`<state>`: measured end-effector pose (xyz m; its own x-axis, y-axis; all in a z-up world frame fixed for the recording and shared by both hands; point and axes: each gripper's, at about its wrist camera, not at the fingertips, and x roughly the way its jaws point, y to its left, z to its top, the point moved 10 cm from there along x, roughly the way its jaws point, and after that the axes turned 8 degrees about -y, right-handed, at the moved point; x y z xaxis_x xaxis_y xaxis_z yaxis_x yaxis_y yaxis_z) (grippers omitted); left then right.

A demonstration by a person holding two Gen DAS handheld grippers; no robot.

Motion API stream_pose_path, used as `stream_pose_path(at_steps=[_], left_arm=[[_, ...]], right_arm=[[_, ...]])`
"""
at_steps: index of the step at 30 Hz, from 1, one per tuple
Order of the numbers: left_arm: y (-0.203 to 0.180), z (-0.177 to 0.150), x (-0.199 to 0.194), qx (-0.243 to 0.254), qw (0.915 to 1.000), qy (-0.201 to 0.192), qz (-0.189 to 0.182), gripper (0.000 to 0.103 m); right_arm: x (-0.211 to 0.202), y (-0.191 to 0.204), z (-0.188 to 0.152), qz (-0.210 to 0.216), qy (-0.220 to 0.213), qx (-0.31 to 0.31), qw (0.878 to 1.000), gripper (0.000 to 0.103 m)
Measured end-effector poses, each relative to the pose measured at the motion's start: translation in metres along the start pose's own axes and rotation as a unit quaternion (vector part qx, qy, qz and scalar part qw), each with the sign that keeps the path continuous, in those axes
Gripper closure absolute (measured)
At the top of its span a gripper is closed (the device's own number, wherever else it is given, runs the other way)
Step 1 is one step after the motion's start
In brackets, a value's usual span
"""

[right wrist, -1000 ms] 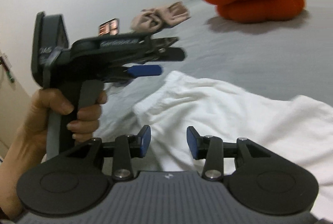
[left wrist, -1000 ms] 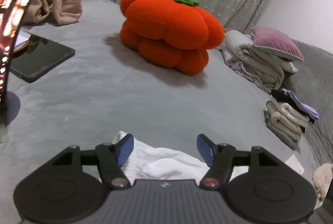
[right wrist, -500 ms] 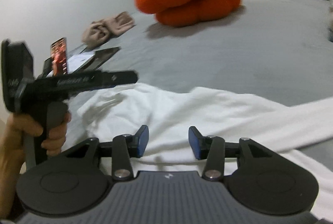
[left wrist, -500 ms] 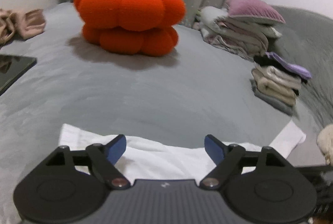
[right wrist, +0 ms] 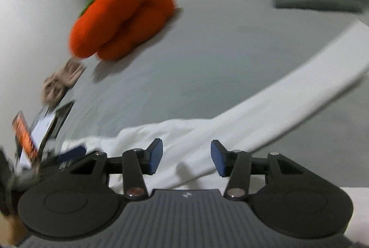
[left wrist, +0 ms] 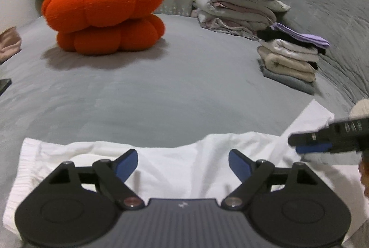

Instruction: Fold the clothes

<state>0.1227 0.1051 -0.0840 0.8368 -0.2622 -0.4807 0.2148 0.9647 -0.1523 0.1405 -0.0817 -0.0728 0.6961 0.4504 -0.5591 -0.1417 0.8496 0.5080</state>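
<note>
A white long-sleeved garment (left wrist: pixel 173 155) lies spread on the grey bed (left wrist: pixel 161 91). Its sleeve (right wrist: pixel 288 100) stretches away to the right in the blurred right wrist view. My left gripper (left wrist: pixel 183 163) hovers over the garment's near part, jaws wide open with only flat cloth beneath them. My right gripper (right wrist: pixel 186 157) stands open above the cloth where the sleeve joins the body, and nothing is pinched. In the left wrist view the right gripper (left wrist: pixel 297 144) pokes in from the right edge, over the sleeve. The left gripper (right wrist: pixel 69 155) is a blur at the lower left.
An orange pumpkin cushion (left wrist: pixel 103 15) sits at the back of the bed. A stack of folded clothes (left wrist: pixel 290 59) and a bedding pile with a purple pillow (left wrist: pixel 242 3) stand at the right. A lit phone (right wrist: pixel 23 132), a tablet and a beige cloth (right wrist: pixel 62 84) lie at the left.
The left gripper's jaws widened and it slid right along the garment. The right gripper swung right and rolled, bringing the long sleeve into view. The left hand dropped to that view's lower left.
</note>
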Motion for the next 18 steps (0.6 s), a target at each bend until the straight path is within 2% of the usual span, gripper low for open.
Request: stream_pose_path(at_steps=[5, 8, 14, 16, 18], left_arm=[[-0.022, -0.005, 0.001, 0.015, 0.9991, 0.002, -0.04, 0.037], [-0.039, -0.009, -0.001, 0.038, 0.9965, 0.003, -0.074, 0.041], [-0.074, -0.022, -0.001, 0.085, 0.9871, 0.014, -0.135, 0.042], [-0.08, -0.029, 0.003, 0.098, 0.9855, 0.023, -0.137, 0.044], [-0.083, -0.034, 0.007, 0.108, 0.9849, 0.031, -0.131, 0.05]], right_arm=[[-0.005, -0.03, 0.011, -0.032, -0.01, 0.053, 0.998, 0.052], [-0.012, -0.043, 0.015, -0.048, -0.01, 0.07, 0.996, 0.052], [-0.03, -0.066, 0.015, -0.067, -0.007, 0.101, 0.993, 0.052], [-0.031, -0.073, 0.014, -0.063, -0.008, 0.118, 0.991, 0.052], [-0.03, -0.08, 0.015, -0.056, -0.015, 0.139, 0.989, 0.052]])
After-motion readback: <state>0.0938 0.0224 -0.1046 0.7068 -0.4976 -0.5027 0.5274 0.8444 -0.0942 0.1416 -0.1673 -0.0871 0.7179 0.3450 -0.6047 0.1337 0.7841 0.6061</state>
